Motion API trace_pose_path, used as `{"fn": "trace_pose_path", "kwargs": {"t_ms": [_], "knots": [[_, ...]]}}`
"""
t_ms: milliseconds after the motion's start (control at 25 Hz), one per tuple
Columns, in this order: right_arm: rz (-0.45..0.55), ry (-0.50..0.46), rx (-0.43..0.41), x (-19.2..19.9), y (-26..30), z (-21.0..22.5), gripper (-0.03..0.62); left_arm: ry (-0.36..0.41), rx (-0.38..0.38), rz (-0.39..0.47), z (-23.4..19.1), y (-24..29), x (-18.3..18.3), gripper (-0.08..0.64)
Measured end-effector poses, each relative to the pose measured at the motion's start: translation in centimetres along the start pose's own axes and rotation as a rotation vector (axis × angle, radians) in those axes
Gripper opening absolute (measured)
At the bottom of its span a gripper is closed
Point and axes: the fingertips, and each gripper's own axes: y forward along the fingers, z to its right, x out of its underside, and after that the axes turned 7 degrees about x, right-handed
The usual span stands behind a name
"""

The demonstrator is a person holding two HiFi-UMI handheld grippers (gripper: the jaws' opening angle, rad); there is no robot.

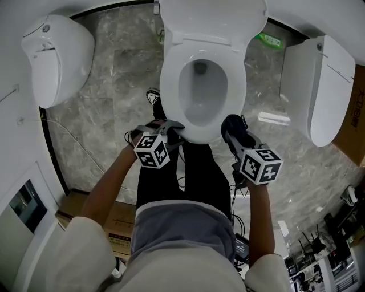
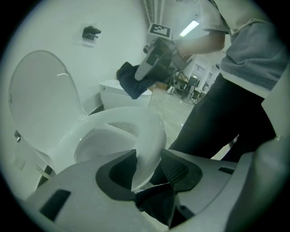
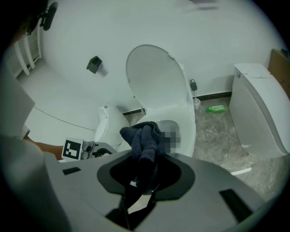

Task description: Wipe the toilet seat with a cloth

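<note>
The white toilet seat [image 1: 171, 85] lies over the bowl, with the lid [image 1: 214, 17] raised behind it. My left gripper [image 1: 175, 131] is at the seat's front left edge. In the left gripper view the left gripper [image 2: 149, 165] stands open with the front rim of the seat [image 2: 149, 131] between its jaws. My right gripper [image 1: 231, 136] is at the front right edge, shut on a bunched dark blue cloth [image 1: 234, 124]. The cloth [image 3: 142, 140] sticks out past the right gripper [image 3: 145, 174] and hangs just above the seat. That gripper [image 2: 156, 63] and its cloth [image 2: 129, 79] also show from the left.
Two more white toilets stand at the left [image 1: 57, 60] and at the right [image 1: 319, 91]. A green bottle [image 1: 269, 40] lies on the marble floor behind, and a white strip [image 1: 274, 118] to the right. The person's legs in black trousers [image 1: 182, 171] stand between the grippers. A cardboard box [image 1: 114, 222] sits lower left.
</note>
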Motion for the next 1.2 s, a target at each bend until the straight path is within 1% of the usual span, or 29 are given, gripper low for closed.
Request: {"fn": "trace_pose_path", "kwargs": {"t_ms": [160, 480, 720, 880, 1000, 1080, 1200], "knots": [[-0.015, 0.045, -0.005, 1.5, 1.5, 0.6, 0.101, -0.039, 0.01, -0.039, 0.4, 2.9, 2.5, 0.164], [-0.058, 0.079, -0.003, 4.1, 4.0, 2.2, 0.101, -0.108, -0.034, -0.113, 0.1, 9.0, 7.1, 0.149], [-0.08, 0.112, 0.013, 5.5, 6.1, 3.9, 0.103, -0.185, -0.053, -0.117, -1.3, 12.3, 9.7, 0.117], [-0.08, 0.134, 0.018, 6.0, 7.0, 4.3, 0.103, -0.237, -0.079, -0.14, -2.4, 13.8, 11.2, 0.057], [-0.081, 0.144, 0.025, 6.0, 7.9, 4.6, 0.103, -0.274, -0.097, -0.156, -3.2, 14.7, 12.1, 0.035], [-0.083, 0.151, 0.033, 5.9, 8.6, 4.9, 0.103, -0.287, -0.107, -0.151, -3.5, 15.0, 12.4, 0.031], [-0.08, 0.16, 0.045, 5.5, 9.6, 5.3, 0.103, -0.293, -0.094, -0.129, -3.6, 15.0, 12.5, 0.017]]}}
